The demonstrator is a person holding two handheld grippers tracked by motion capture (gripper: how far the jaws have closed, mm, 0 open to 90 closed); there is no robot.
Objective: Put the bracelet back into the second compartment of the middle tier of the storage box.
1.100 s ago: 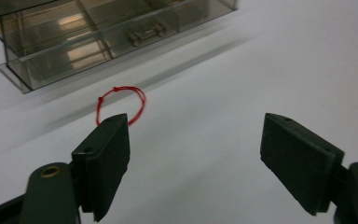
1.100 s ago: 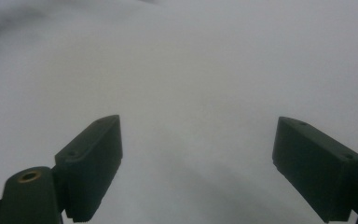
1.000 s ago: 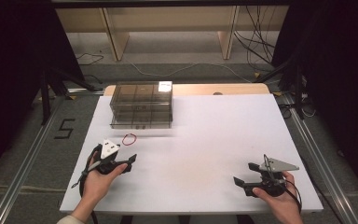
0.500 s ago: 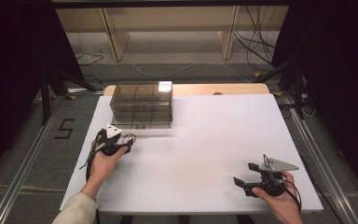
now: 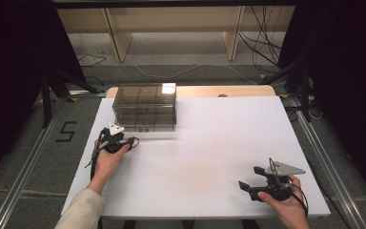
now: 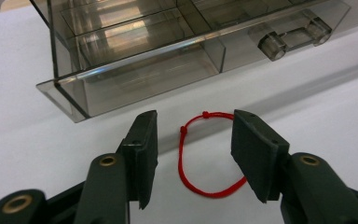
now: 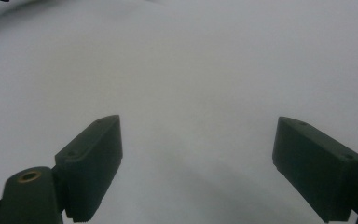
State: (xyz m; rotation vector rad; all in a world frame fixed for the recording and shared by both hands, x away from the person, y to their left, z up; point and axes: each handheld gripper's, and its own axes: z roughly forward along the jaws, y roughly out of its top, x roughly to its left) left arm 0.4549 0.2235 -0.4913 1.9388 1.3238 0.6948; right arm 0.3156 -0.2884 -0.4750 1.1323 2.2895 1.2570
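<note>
White table point(image 5: 219, 143), wooden shelving point(image 5: 171, 24), possibly cables point(image 5: 262, 52) behind.

A black "5" point(image 5: 66, 131) is marked on the grey floor point(image 5: 33, 157).

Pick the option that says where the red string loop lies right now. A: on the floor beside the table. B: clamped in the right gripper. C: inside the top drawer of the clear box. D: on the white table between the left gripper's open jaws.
D: the left gripper view shows the red string loop flat on the white table, between the spread jaws of the left gripper, in front of the clear drawer box.
</note>
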